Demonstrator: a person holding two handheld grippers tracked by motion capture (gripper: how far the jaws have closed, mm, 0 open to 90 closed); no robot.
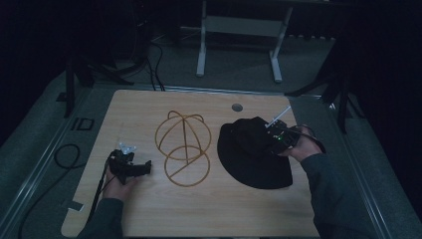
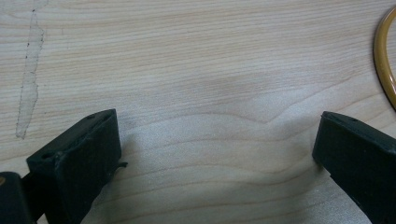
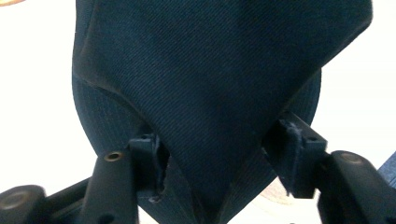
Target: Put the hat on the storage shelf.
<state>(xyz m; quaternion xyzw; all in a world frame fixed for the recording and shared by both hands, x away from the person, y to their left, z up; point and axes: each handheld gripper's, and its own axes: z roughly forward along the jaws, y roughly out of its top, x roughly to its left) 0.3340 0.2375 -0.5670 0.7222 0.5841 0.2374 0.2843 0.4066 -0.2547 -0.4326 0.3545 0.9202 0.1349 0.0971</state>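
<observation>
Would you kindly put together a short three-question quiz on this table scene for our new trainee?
1. True or false: the left gripper is clamped on the golden wire hat frame.
2. Multiple choice: what lies between the jaws of the right gripper? A) bare wood B) the dark fabric brimmed hat C) a cable
3. Fill in: on the light wooden table, the wire frame stands between the left gripper and the ____.

Key
1. False: its jaws stand wide apart over bare wood, with the frame off to one side.
2. B: the hat's cloth fills the gap between the jaws, though a firm pinch cannot be confirmed.
3. hat
</observation>
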